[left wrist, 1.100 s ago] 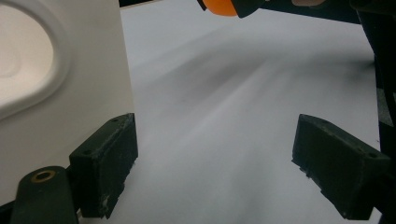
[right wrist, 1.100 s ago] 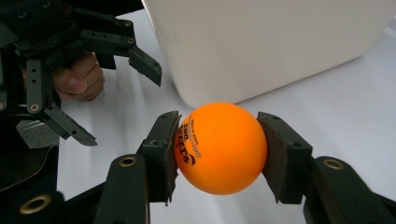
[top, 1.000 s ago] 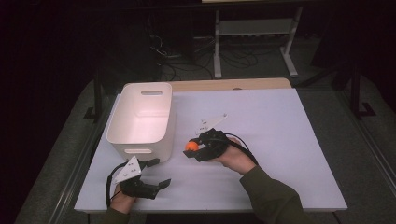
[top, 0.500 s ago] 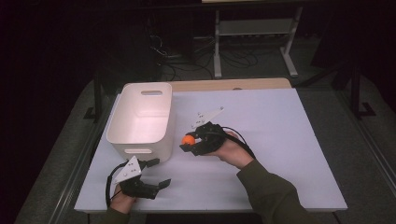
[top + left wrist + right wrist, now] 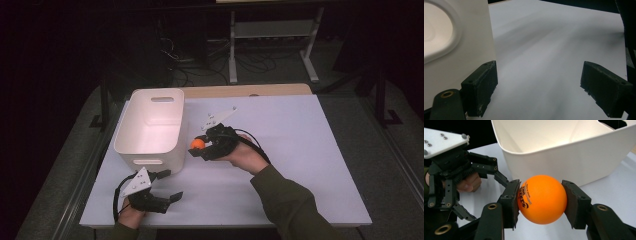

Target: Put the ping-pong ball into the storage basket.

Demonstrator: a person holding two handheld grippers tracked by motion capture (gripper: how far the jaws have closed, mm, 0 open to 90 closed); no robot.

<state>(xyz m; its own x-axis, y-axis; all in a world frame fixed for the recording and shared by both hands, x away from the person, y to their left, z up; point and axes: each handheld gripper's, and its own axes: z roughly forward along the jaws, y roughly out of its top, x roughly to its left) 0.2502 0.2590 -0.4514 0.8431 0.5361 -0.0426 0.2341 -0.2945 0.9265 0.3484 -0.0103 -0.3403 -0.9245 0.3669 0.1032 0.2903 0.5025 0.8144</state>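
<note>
White and bare, the counter (image 5: pixel 300 150) sits in a dark room with a metal stand and cables behind it. Compared with a second ago, the right tongs (image 5: pixel 199 146) have risen off the counter and drifted toward the white bin (image 5: pixel 150 131), carrying the orange ball (image 5: pixel 541 199) with them; their pads are clamped on either side of it. That reads as a lift toward dropping the ball into the bin, with the release not yet made. The ball hangs just beside the bin's near wall, still outside it. What shows of the bin's inside looks empty. The left tongs (image 5: pixel 167 187) stay put near the counter's front edge, spread wide and holding nothing.
</note>
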